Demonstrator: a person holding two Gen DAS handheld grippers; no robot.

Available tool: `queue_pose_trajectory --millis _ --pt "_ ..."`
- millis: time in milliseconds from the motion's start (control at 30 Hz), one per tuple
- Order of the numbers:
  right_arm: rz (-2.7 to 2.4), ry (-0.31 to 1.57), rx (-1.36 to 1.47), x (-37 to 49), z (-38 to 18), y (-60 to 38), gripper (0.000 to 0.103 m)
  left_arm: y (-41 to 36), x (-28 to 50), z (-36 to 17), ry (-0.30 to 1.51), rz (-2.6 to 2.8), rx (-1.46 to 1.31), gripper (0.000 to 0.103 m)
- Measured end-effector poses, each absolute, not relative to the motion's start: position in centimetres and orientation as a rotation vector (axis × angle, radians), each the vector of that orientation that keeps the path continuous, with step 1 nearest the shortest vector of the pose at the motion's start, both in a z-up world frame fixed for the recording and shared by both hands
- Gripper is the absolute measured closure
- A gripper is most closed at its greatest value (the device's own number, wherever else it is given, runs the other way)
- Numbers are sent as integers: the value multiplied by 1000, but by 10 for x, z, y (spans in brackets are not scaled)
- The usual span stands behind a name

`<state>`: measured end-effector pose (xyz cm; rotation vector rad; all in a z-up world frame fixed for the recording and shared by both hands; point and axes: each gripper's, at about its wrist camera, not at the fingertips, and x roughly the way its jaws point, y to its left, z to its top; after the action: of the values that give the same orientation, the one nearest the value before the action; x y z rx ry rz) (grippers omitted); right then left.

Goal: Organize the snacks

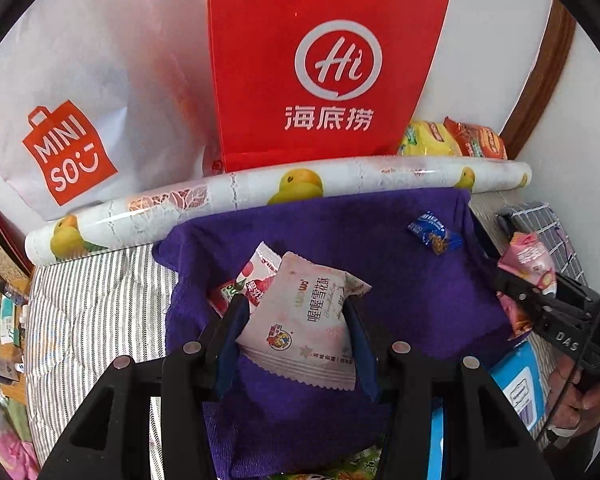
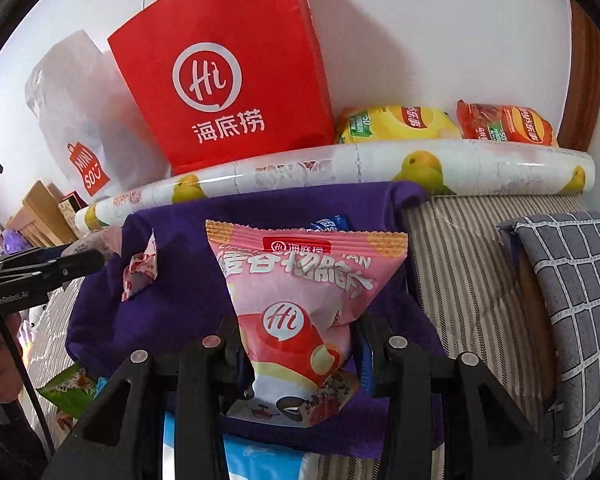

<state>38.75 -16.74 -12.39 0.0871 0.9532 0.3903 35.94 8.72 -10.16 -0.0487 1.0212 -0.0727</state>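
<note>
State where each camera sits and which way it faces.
Left wrist: on the left gripper, facing the wall over a purple towel; fingers clamp a pale pink snack packet; the right gripper shows at right.
Right wrist: on the right gripper, clamping a pink Haidilao snack pouch.
Shared: red Haidilao paper bag, duck-print roll.

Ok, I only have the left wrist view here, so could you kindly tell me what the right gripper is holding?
Observer: The right gripper is shut on a pink Haidilao snack packet, held above the purple towel.
Operator: Thank you. What do the two bags behind the patterned roll look like in full?
Observer: Beside the red Haidilao bag lie a yellow chip bag and an orange chip bag.
Operator: And what is further right?
Observer: A grey checked cushion lies on the striped sheet.
</note>
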Motion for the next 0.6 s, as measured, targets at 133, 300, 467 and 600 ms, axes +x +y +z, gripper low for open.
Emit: queue_pose_trajectory --millis 133,300,467,600 --pt "366 955 69 387 -127 -171 62 89 362 -108 1042 -66 -53 56" --pt "361 994 66 390 -137 -171 62 89 364 -114 1060 -59 -50 56" --pt "346 1007 32 389 -141 -169 62 89 365 -120 1079 -50 -42 56" --pt "335 1018 27 389 -144 -171 62 88 366 -122 1090 -53 -42 56"
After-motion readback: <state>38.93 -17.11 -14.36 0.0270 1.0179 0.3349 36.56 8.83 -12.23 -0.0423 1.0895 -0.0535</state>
